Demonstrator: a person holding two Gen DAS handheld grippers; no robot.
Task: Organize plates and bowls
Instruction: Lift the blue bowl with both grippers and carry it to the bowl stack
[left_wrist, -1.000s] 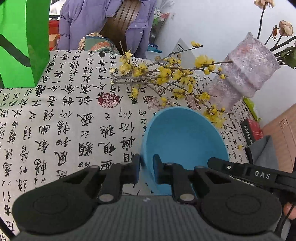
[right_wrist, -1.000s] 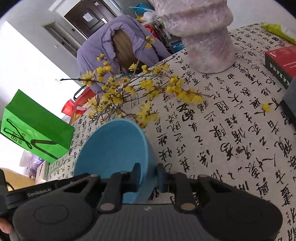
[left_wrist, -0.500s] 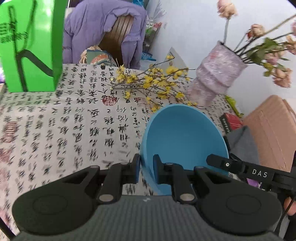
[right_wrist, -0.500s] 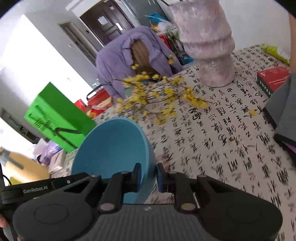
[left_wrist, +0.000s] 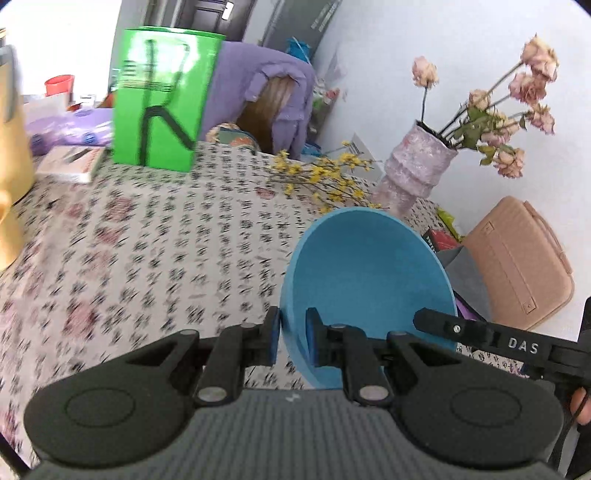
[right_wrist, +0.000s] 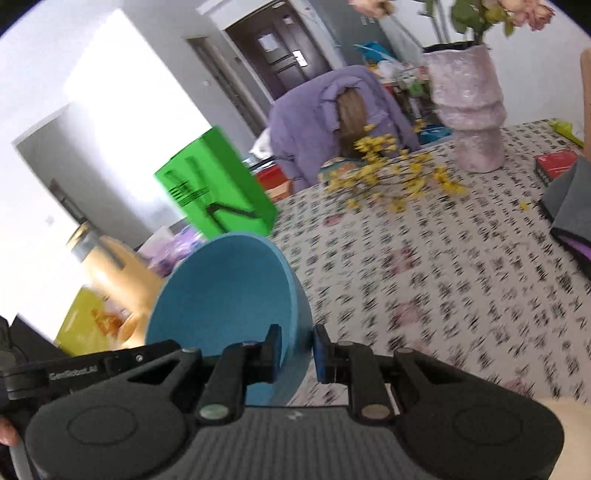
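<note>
Both tongs have carried the blue bowl (left_wrist: 365, 273) up and away from the far edge of the surface (left_wrist: 155, 236): a second ago the yellow flower sprigs (left_wrist: 321, 177) lay right at its rim, and now they sit well beyond it, with far more of the room in sight. The bowl hangs clear above the patterned cloth, tilted, its wall pinched on opposite sides: the left tongs (left_wrist: 291, 336) clamp narrow on the left part of the rim, the right tongs (right_wrist: 297, 350) clamp narrow on the right part.

Biggest risk, as I judge it: two hands share one rigid bowl, so if they drift apart or twist unevenly, the thin wall could slip from one pair of pads and the bowl would swing or drop. The blur suggests speed, which makes that likelier. A lesser risk is swinging it into the pink vase (left_wrist: 417, 166) of dried roses.

Only the left view shows the tan bag (left_wrist: 517, 262) past the surface's right edge and the book (left_wrist: 74, 164) beside the green bag (left_wrist: 162, 96). Only the right view shows the doorway and a yellow packet (right_wrist: 92, 325) beyond the left edge.
</note>
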